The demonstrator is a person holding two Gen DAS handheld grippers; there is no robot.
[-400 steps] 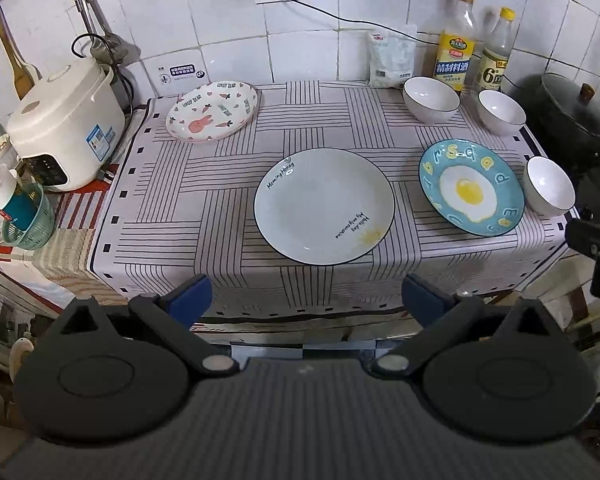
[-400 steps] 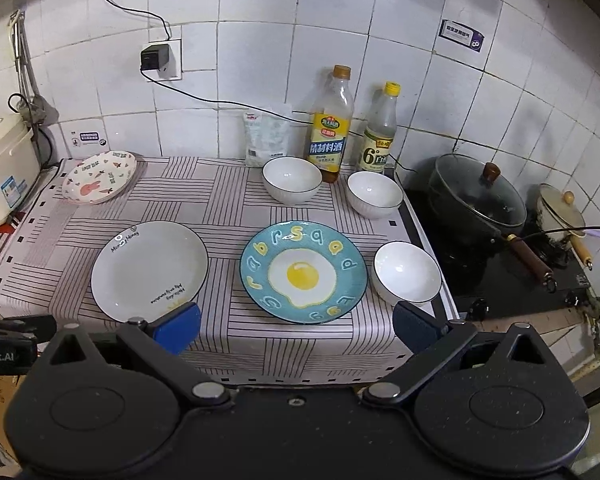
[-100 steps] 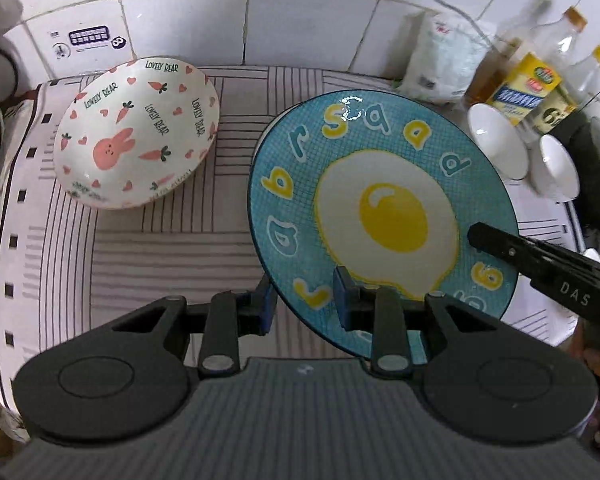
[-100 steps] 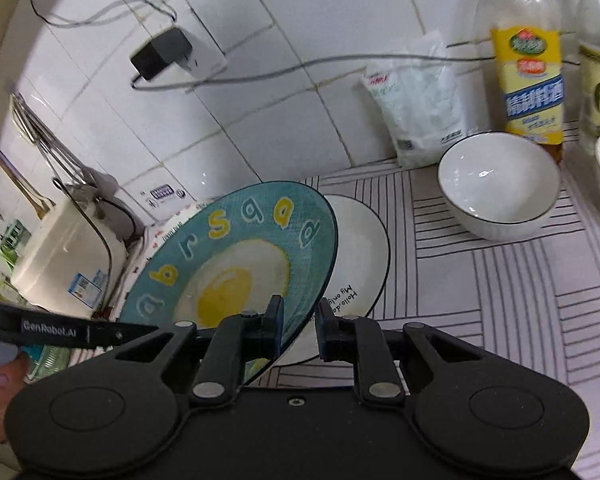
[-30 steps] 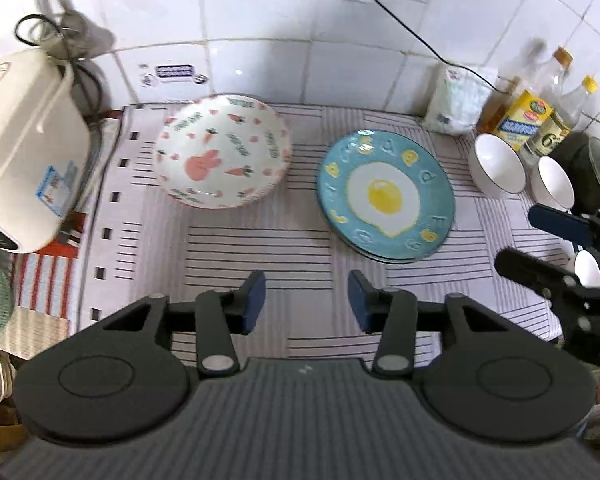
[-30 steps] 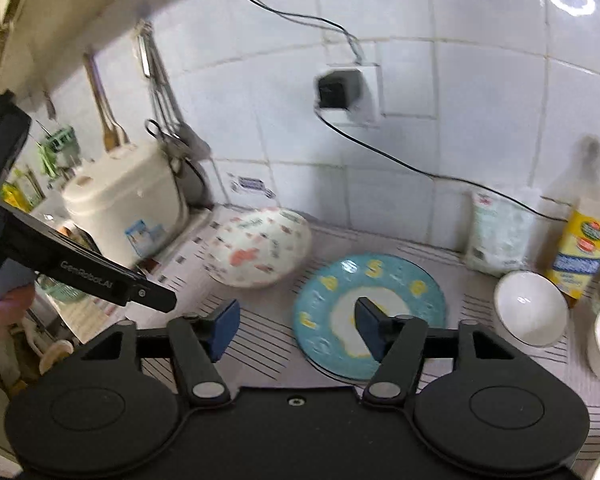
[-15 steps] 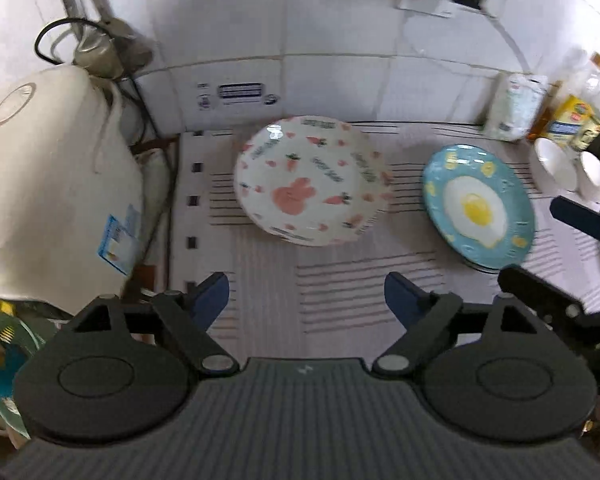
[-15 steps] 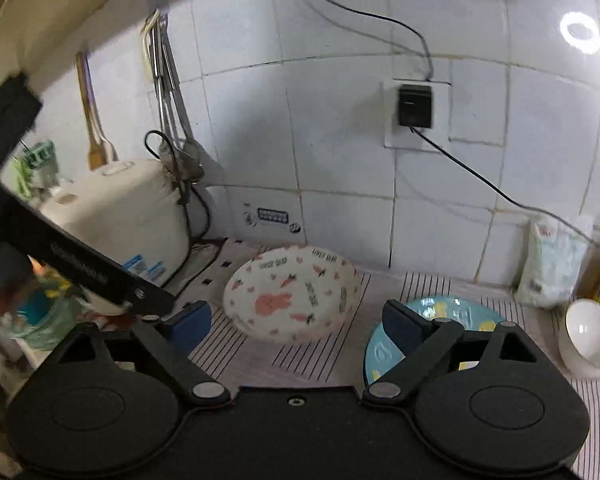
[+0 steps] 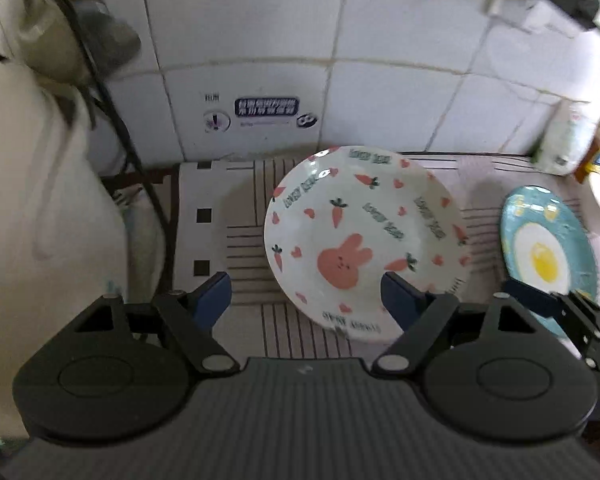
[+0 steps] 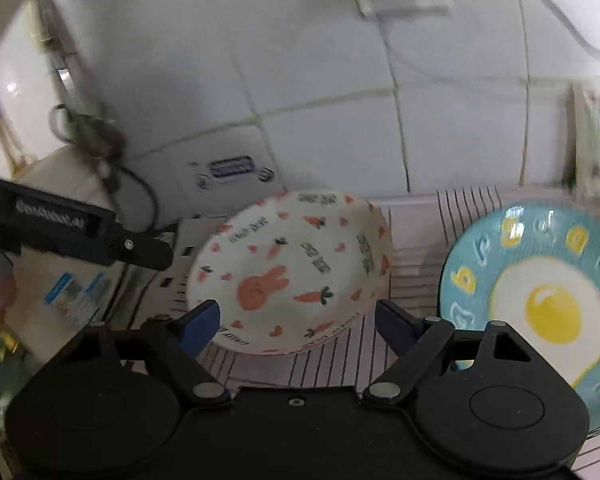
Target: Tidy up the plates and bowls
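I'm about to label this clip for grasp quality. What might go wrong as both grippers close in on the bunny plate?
Both the left gripper and the right gripper are open and aimed at the bunny plate; they may collide. The egg plate lies close beside it, so a swing might knock it. Both views are blurred, so judging the rim is hard.

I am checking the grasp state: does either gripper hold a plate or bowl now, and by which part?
Nothing is held. The left gripper and the right gripper are both open near the rabbit plate, without touching it.
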